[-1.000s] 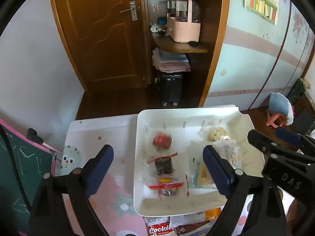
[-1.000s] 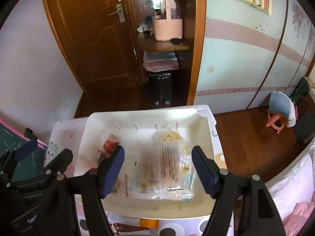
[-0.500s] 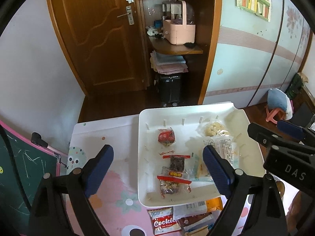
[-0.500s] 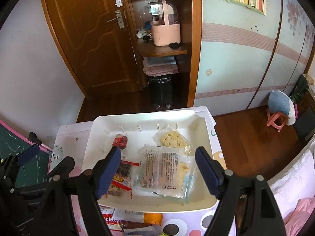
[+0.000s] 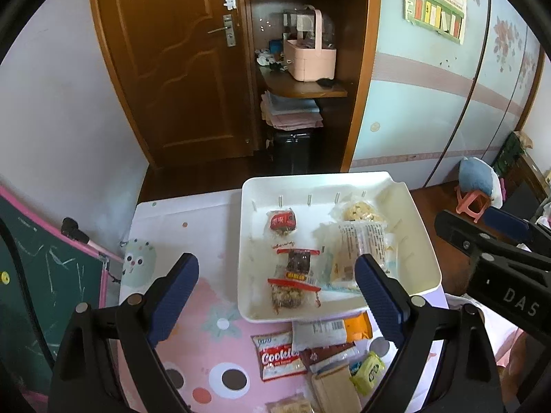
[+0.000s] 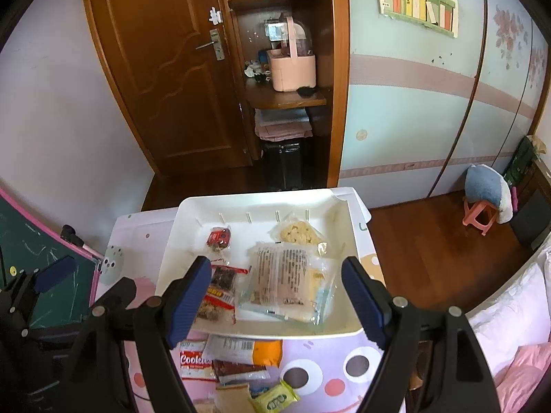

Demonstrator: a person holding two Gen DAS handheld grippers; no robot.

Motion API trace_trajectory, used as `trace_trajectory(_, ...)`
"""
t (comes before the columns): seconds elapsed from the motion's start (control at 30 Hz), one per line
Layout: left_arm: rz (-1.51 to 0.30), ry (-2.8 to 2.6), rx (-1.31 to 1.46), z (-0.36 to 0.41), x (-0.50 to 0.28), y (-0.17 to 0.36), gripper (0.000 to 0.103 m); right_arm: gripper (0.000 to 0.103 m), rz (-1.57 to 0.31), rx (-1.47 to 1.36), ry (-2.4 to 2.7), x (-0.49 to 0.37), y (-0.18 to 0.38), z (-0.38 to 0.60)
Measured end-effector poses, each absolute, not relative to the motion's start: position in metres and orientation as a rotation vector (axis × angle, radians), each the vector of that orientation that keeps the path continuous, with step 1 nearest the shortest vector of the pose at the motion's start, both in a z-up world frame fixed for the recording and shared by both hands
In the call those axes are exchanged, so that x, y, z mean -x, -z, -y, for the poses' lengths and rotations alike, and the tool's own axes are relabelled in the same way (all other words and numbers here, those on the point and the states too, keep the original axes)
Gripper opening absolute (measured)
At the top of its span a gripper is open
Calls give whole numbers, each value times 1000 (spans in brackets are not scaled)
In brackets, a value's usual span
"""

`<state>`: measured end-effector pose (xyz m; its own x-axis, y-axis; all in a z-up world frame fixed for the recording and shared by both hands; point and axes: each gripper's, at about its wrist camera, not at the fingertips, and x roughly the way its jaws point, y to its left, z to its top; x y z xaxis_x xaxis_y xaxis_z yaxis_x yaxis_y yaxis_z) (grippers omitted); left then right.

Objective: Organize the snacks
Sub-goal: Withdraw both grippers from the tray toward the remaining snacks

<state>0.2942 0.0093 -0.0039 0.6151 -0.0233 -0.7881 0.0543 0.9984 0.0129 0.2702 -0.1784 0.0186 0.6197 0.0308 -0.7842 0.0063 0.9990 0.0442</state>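
A white tray (image 5: 423, 241) (image 6: 172, 237) sits on the patterned table. It holds a red-wrapped snack (image 5: 281, 222), two dark red-topped packets (image 5: 298, 262), a clear bag of pale biscuits (image 5: 361, 241) (image 6: 280, 277) and a round rice cake (image 5: 356, 210). Loose snacks lie in front of the tray: a Cookies pack (image 5: 280, 356) (image 6: 194, 359), an orange-and-white pack (image 5: 330, 330), a green packet (image 5: 367, 371). My left gripper (image 5: 275, 304) is open and empty above the tray's front edge. My right gripper (image 6: 275, 301) is open and empty above the tray.
A chalkboard with a pink frame (image 5: 44, 275) stands at the table's left. Beyond the table are a wooden door (image 5: 179, 69), a corner shelf with a pink basket (image 5: 310, 55) and a pink stool (image 6: 482, 215) on the wooden floor.
Both grippers have pulled back and up from the tray. The tray looks smaller and the loose snacks in front of it have come into view. Both stay open.
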Motion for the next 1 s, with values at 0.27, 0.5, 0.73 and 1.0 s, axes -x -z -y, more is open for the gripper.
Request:
trace_trajectory(0.27,-885,6,-34,-16,-250,-6,92,79,-904,-46,-46,-231,-27,179)
trace_trajectory(0.5,-874,-15,-42,-19,-212,-8,92,78,-900,3,-64,-192,-29,178)
trace_trajectory(0.73,-871,-21,-59,-17,-175,-1,92,78,-920,33,-95,-155,-23,178)
trace_trajectory(1.0,-920,-23,-65,-20,-140,26,92,78,-982,82,-150,-117,12,177)
